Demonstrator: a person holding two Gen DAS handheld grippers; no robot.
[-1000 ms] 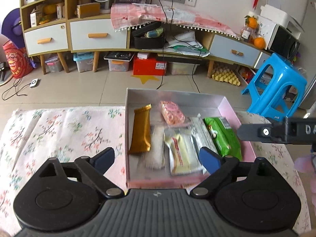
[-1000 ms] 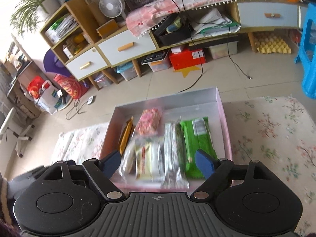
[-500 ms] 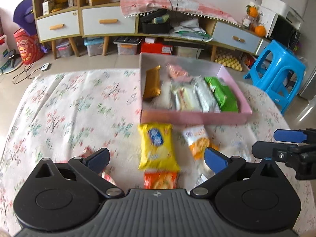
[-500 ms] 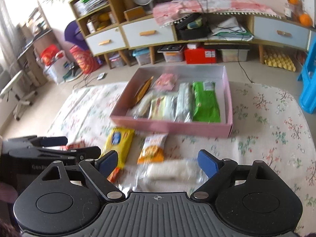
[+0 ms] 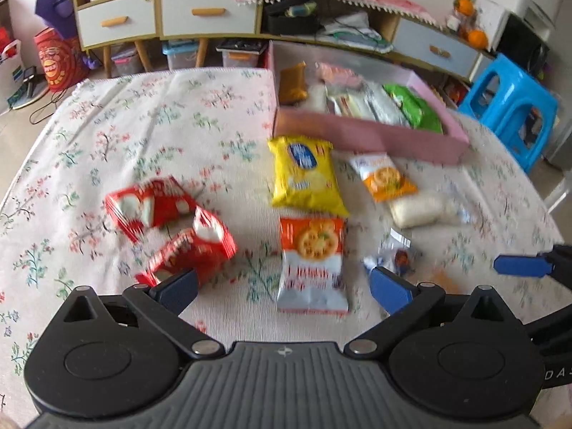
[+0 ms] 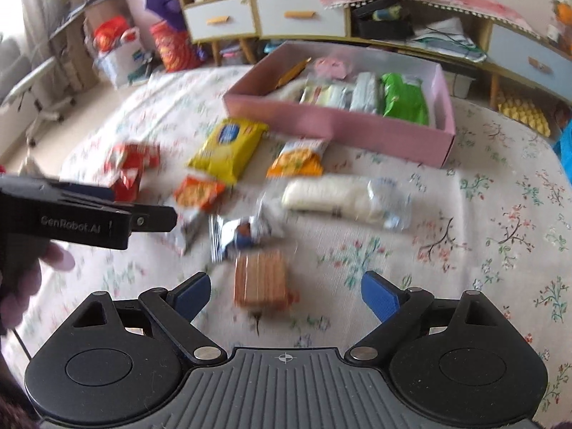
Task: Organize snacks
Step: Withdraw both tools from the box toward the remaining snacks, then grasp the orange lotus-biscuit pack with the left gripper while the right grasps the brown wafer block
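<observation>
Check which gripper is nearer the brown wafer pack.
Right. The right gripper, open, has the brown wafer pack right between its fingers, untouched. The left gripper, open, sits over the orange cracker packet, left of it.

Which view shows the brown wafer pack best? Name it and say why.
The right wrist view: the brown wafer pack lies whole, though blurred, between the right gripper's open fingers. The left wrist view shows at most an orange blur near the right gripper's fingertip.
</observation>
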